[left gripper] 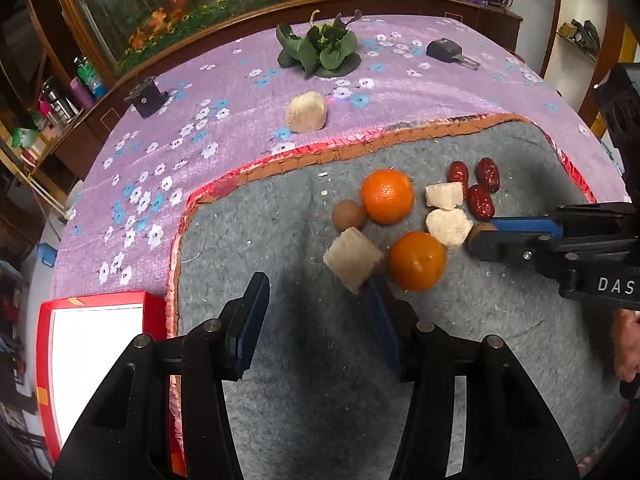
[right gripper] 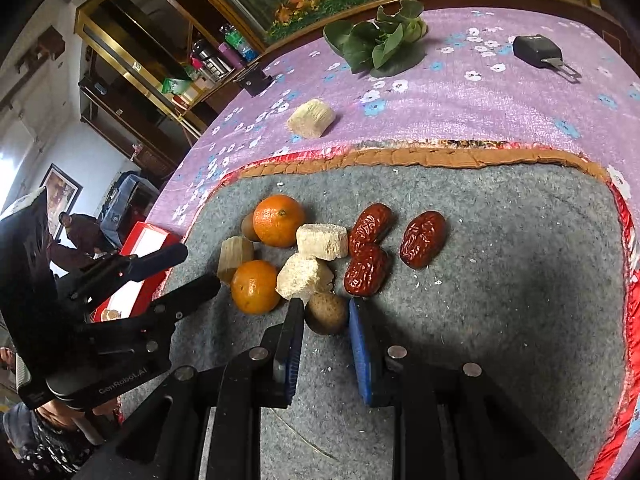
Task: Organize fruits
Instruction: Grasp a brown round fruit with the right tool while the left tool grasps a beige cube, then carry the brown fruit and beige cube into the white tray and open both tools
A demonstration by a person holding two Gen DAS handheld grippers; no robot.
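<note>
On the grey felt mat (left gripper: 280, 360) lie two oranges (left gripper: 387, 196) (left gripper: 417, 261), two small brown round fruits (left gripper: 349, 215) (right gripper: 326, 314), three red dates (right gripper: 423, 239) and several pale puffed-rice blocks (left gripper: 353, 258). My left gripper (left gripper: 320, 292) is open, its right finger beside a rice block. My right gripper (right gripper: 326, 306) has its jaws on either side of a brown fruit, close to it; in the left wrist view it (left gripper: 486, 236) comes in from the right.
A red box (left gripper: 96, 344) with a white inside sits at the mat's left edge. On the purple floral cloth (left gripper: 240, 80) lie another rice block (left gripper: 306, 112), leafy greens (left gripper: 320, 50), a black buckle (left gripper: 444, 50) and a black mount (left gripper: 145, 96).
</note>
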